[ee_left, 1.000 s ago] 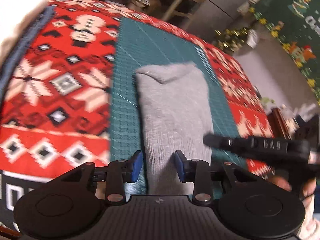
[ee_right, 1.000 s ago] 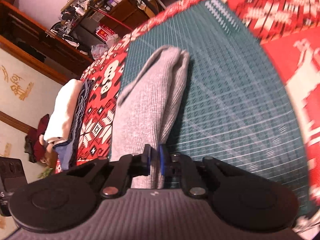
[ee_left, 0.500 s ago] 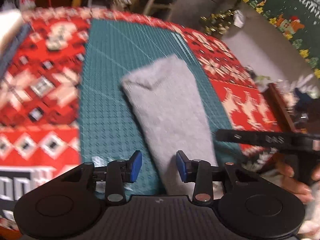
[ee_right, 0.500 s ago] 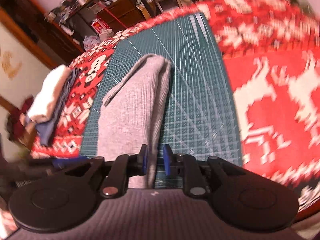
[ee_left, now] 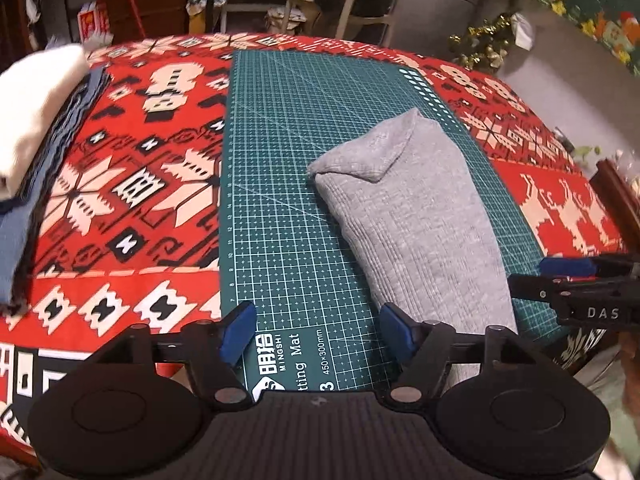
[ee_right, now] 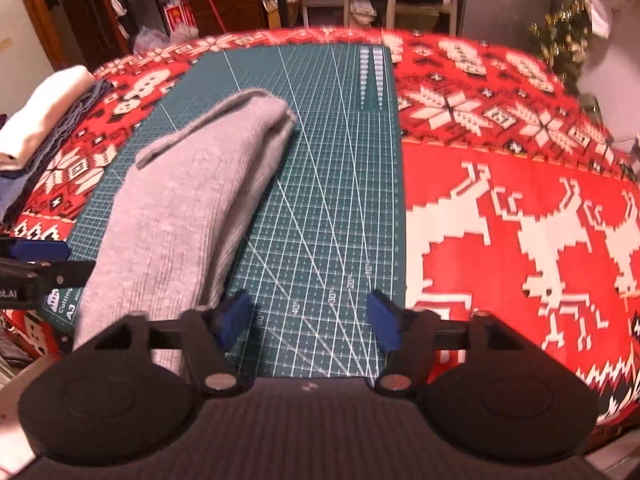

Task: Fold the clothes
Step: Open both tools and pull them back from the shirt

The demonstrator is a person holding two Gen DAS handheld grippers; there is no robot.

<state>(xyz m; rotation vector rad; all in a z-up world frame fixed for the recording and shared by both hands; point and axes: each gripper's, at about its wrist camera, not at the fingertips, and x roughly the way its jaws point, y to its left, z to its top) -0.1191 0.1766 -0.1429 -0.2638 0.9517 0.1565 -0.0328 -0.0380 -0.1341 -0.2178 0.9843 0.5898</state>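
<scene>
I see the folded grey garment (ee_left: 416,216) lying on the green cutting mat (ee_left: 280,200). My left gripper (ee_left: 318,330) and right gripper (ee_right: 308,320) are opening wide, nothing between their pads.

Beyond the surface (ee_left: 132,184), covered in a red patterned cloth, the room is dim and cluttered: a dark wooden cabinet (ee_right: 224,0) piled with odds and ends, and pale wooden chairs (ee_left: 360,4) on a grey floor (ee_left: 560,92). A green Christmas-print hanging (ee_left: 580,4) and gold tinsel (ee_left: 486,46) fill the right side.
</scene>
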